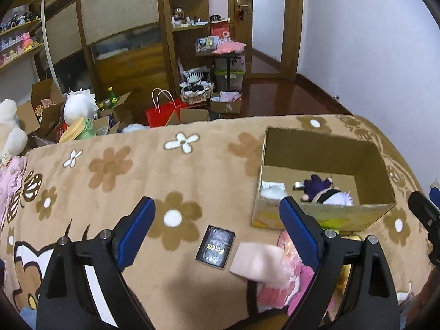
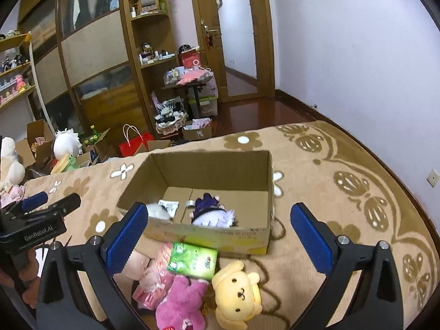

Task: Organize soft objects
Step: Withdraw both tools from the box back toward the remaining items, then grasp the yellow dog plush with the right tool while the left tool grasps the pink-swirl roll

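Setting: a lived-in bedroom in a home. Evidence: bed covered by a tan plush blanket with brown and white flowers; tall wooden wardrobe with panelled sliding doors; curved wooden corner shelves holding small bottles; wooden door with brass handle; dark red polished wood floor; red paper gift bag, open cardboard boxes and a white plush toy crowding the floor.

Box open from above, toys crowding its near wall

Cardboard box half empty on its right; yellow dog plush and green tissue pack block the front.
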`<state>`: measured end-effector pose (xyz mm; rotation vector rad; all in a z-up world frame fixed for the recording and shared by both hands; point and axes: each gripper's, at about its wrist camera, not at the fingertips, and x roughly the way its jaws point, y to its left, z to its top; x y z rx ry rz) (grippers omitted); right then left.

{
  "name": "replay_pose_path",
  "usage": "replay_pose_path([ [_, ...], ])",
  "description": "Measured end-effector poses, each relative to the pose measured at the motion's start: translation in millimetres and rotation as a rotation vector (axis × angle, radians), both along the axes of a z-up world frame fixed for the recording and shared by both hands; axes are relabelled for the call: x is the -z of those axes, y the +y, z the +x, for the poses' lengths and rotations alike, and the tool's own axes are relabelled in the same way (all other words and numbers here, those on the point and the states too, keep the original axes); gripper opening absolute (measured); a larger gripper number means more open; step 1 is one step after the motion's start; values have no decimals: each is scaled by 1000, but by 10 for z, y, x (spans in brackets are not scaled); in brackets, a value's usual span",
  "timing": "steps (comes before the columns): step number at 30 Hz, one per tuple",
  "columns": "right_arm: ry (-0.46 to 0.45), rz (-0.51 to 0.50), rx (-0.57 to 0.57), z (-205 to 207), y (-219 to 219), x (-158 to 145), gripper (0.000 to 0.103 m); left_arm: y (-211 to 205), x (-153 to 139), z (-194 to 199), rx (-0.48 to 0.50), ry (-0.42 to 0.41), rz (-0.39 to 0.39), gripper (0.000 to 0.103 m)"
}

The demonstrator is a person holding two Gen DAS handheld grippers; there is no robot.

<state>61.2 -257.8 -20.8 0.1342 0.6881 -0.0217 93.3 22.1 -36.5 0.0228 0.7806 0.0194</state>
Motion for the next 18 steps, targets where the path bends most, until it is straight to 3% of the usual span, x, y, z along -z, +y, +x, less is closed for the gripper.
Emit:
replay_pose_path([
  [18, 170, -5, 7, 75, -25, 641, 103, 80, 484, 118, -22, 103, -55, 91],
])
